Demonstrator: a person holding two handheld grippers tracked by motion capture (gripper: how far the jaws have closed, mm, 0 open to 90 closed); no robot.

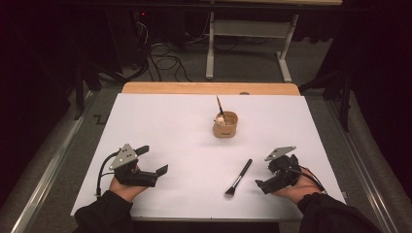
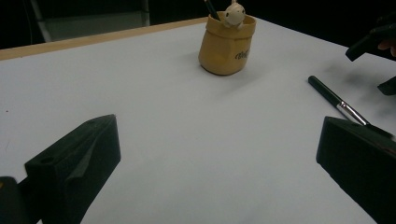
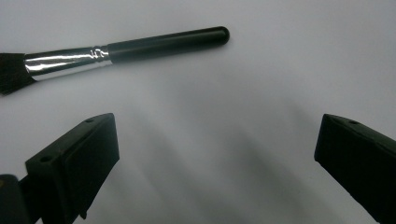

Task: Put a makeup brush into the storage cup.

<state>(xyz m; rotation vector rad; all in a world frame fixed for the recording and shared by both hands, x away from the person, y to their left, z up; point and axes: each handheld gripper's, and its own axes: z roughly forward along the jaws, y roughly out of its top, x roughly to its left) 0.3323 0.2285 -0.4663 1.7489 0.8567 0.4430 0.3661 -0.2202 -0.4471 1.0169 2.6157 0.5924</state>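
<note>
A black-handled makeup brush [image 1: 239, 177] with a silver ferrule lies flat on the white table [image 1: 170, 126], bristles toward me. In the right gripper view the brush [image 3: 140, 49] lies crosswise just beyond my right gripper [image 3: 217, 154], whose jaws stand wide apart with nothing between them. That right gripper [image 1: 265, 175] rests just right of the brush. A tan cup [image 1: 225, 124] stands mid-table, holding a dark stick and a small pale figure. My left gripper [image 1: 154, 160] sits open at the near left, empty. Its own view faces the cup [image 2: 227, 44] and brush [image 2: 334, 99], between open jaws of the left gripper [image 2: 217, 158].
The white sheet covers most of the table, with a wooden strip [image 1: 209, 88] showing at the far edge. Beyond it stand a table frame [image 1: 248, 43] and cables on the floor. The right gripper [image 2: 373, 42] appears far right in the left gripper view.
</note>
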